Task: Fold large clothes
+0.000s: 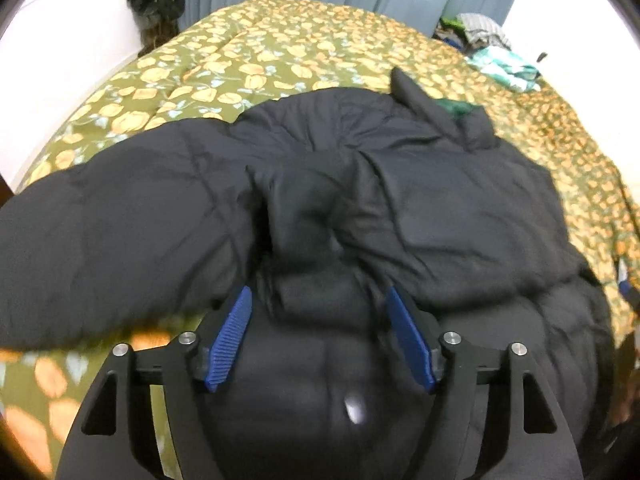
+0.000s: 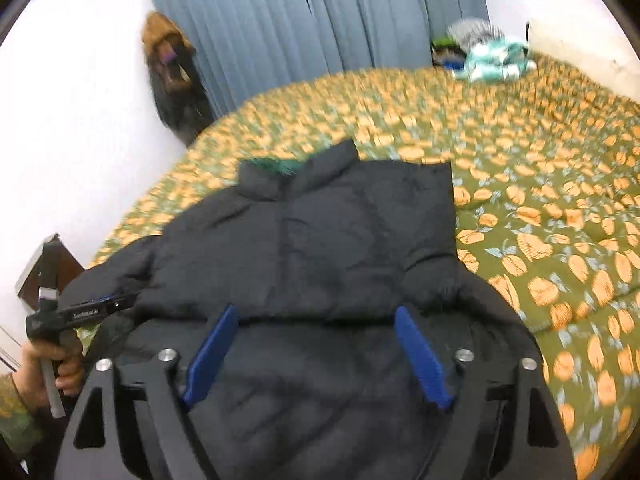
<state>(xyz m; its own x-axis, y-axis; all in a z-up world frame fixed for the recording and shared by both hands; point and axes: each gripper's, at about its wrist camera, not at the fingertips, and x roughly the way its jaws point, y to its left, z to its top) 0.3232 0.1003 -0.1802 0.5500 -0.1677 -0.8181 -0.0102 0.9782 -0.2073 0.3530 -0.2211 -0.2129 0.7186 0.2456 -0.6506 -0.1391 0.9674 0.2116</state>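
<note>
Jacket [image 2: 304,240], black and padded, is spread mid-frame on the floral bedspread [image 2: 540,200], its right-hand sleeve already folded in. Both the left gripper [image 1: 320,336] and right gripper [image 2: 316,352] are held spread, pinching nothing. The left-hand sleeve [image 1: 100,240] is judged to need grasping next.

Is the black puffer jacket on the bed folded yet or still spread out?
Partly folded. The black puffer jacket has one sleeve laid over its front; the other sleeve still stretches out across the bedspread.
</note>
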